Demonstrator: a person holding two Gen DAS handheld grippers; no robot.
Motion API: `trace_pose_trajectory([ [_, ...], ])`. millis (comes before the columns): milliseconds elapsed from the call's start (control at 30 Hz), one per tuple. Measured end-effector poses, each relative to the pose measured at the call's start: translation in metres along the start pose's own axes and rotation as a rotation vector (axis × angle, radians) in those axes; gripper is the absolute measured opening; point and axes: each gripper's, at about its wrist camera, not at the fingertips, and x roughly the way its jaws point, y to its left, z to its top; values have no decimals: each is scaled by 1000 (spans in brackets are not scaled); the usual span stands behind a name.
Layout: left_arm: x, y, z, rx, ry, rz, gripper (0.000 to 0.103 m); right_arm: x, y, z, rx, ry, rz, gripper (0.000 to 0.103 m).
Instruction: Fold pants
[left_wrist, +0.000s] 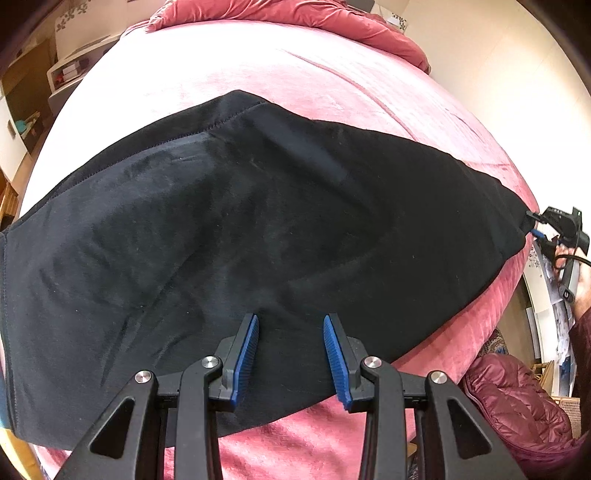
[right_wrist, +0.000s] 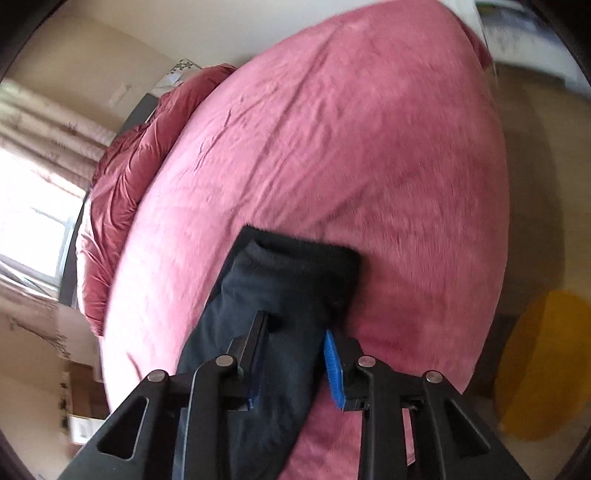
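pants: black, flat across pink bed | left gripper: apart above cloth | right gripper: parted, leg end between | soft, light, limp; likely best pinched at hems or waistband

Both grippers have black angular linkage arms, silver round pivot screws and ribbed blue pads.

Pants lie spread across the bed, pillows behind
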Motion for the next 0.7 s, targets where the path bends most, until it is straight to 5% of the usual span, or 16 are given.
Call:
trace_pose_trajectory([
  [133,8,-3,-1,0,2,3,37,-11,22,15,-114,-27,-17,12],
  [267,6,-1,-7,-10,-6,0,37,-41,51,24,-211,-110,156,9],
  [333,8,0,-7,-15,-6,-2,37,-47,52,26,-235,-141,170,9],
  [500,3,5,-8,-11,-5,-5,37,-6,18,29,-202,-37,-29,9],
  [700,5,6,-8,5,1,8,37,13,-17,20,-151,19,-110,9],
])
